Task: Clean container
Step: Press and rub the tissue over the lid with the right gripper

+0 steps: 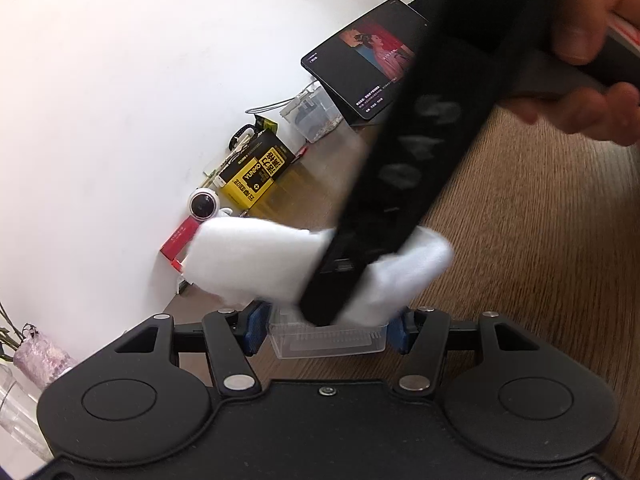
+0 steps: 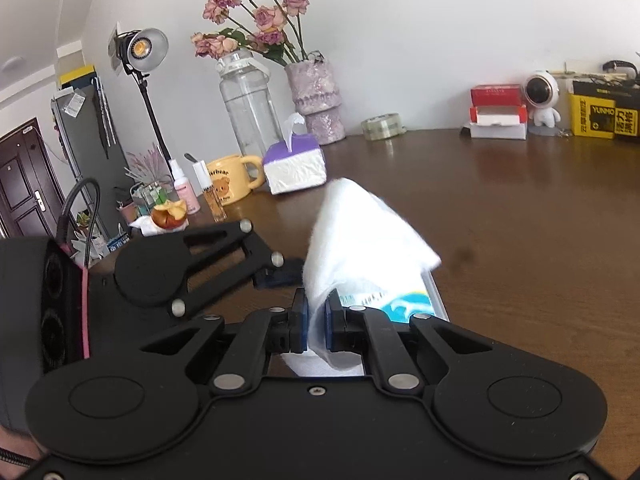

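Observation:
My left gripper (image 1: pixel 326 330) is shut on a small clear plastic container (image 1: pixel 328 340), held between its blue pads above the wooden table. My right gripper (image 2: pixel 316 326) is shut on a white tissue (image 2: pixel 360 240). In the left wrist view the right gripper's black body (image 1: pixel 400 168) reaches down from the upper right and presses the tissue (image 1: pixel 256 264) into the container's open top. In the right wrist view the container (image 2: pixel 400 304) shows under the tissue, with a blue and white label seen through it. The left gripper's black fingers (image 2: pixel 224 256) hold its left side.
A brown wooden table (image 2: pixel 520 220) runs to a white wall. Along the wall stand a tissue box (image 2: pixel 294 168), yellow mug (image 2: pixel 228 180), water bottle (image 2: pixel 248 108), flower vase (image 2: pixel 316 100), tape roll (image 2: pixel 382 126), red and white boxes (image 2: pixel 498 112), astronaut figure (image 2: pixel 542 98) and yellow box (image 2: pixel 600 114). A tablet (image 1: pixel 360 68) leans at the far end.

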Demonstrator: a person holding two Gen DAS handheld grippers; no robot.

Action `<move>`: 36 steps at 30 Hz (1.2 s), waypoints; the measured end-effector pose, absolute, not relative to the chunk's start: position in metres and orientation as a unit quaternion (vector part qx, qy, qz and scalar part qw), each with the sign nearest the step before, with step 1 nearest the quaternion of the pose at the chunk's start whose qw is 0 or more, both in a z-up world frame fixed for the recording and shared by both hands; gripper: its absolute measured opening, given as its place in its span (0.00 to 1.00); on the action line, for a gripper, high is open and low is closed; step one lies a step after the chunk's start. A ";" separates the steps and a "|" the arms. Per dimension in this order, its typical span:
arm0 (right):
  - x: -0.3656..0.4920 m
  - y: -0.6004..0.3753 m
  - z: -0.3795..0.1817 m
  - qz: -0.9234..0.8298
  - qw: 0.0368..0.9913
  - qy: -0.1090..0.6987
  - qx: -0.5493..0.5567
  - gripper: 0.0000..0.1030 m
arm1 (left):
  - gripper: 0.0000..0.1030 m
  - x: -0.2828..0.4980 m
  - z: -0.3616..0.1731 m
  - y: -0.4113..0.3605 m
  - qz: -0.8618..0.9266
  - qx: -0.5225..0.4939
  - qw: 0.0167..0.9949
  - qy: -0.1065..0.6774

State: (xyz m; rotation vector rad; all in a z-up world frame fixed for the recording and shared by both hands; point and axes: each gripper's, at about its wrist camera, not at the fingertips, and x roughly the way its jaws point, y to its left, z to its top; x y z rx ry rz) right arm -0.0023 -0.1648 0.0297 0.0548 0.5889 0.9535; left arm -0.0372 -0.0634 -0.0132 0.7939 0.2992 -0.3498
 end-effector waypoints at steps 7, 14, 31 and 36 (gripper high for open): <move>-0.013 -0.181 0.020 0.446 0.846 0.289 0.033 0.08 | 0.55 -0.024 -0.016 -0.061 -0.173 0.384 0.896 0.142; -0.004 -0.161 0.032 0.466 0.843 0.267 0.027 0.08 | 0.55 -0.014 -0.014 -0.069 -0.173 0.382 0.896 0.146; -0.018 -0.184 0.025 0.453 0.845 0.281 0.038 0.08 | 0.55 0.010 -0.019 -0.077 -0.177 0.386 0.895 0.140; 0.000 -0.184 0.033 0.435 0.858 0.271 0.034 0.08 | 0.55 0.019 -0.019 -0.079 -0.179 0.386 0.894 0.139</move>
